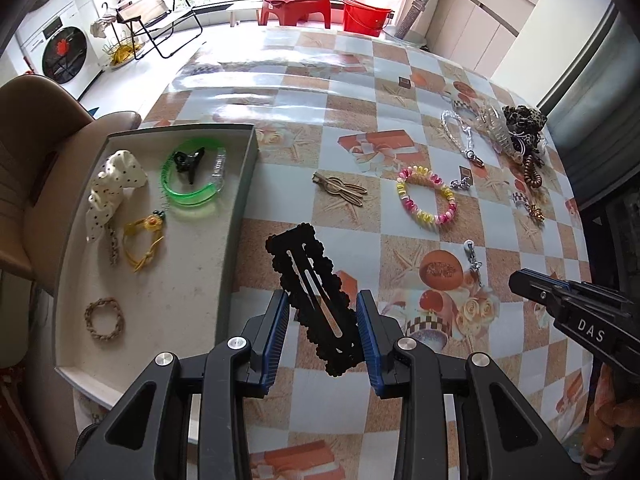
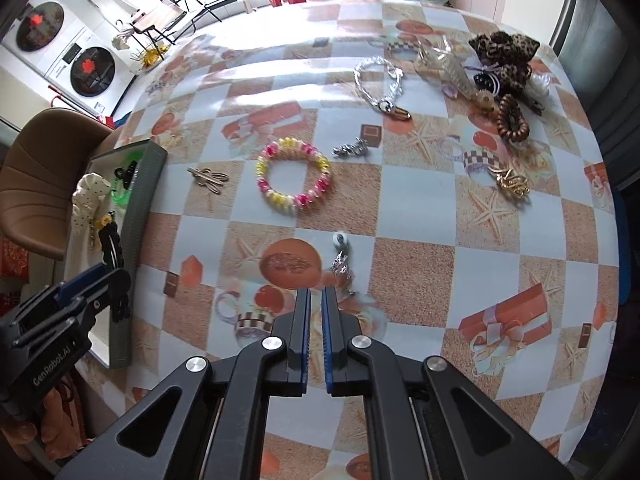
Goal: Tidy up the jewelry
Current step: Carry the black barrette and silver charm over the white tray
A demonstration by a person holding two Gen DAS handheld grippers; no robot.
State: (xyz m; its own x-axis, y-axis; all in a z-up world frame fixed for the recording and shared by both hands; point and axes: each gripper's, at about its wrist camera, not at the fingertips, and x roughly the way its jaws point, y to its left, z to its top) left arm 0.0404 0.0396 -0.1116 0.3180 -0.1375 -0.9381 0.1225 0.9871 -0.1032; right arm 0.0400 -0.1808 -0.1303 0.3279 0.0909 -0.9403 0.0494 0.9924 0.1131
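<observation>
table: round, checked seashell-print oilcloth; loose pieces lie across its middle and far right, so sorting looks under halfway done.
tray: grey box lid with a pale floor at the table's left edge; this reads as the drop-off spot.
already in tray: polka-dot scrunchie, green bangle with a black claw clip on it, yellow flower hair tie, braided tan ring.
left gripper: narrowed onto the black beaded snap clip, pads on its edges, clip lifted clear of the cloth just right of the tray wall; next job looks like carrying it over the wall.
right gripper: jaws nearly together; nothing visibly between them; the silver keychain charm lies just past the tips, contact unclear.
still out, mid-table: pink-yellow coil bracelet, bronze hair clip, small silver charm, silver chain.
still out, far right: leopard scrunchie, clear claw clip, brown coil tie, gold brooch.
</observation>
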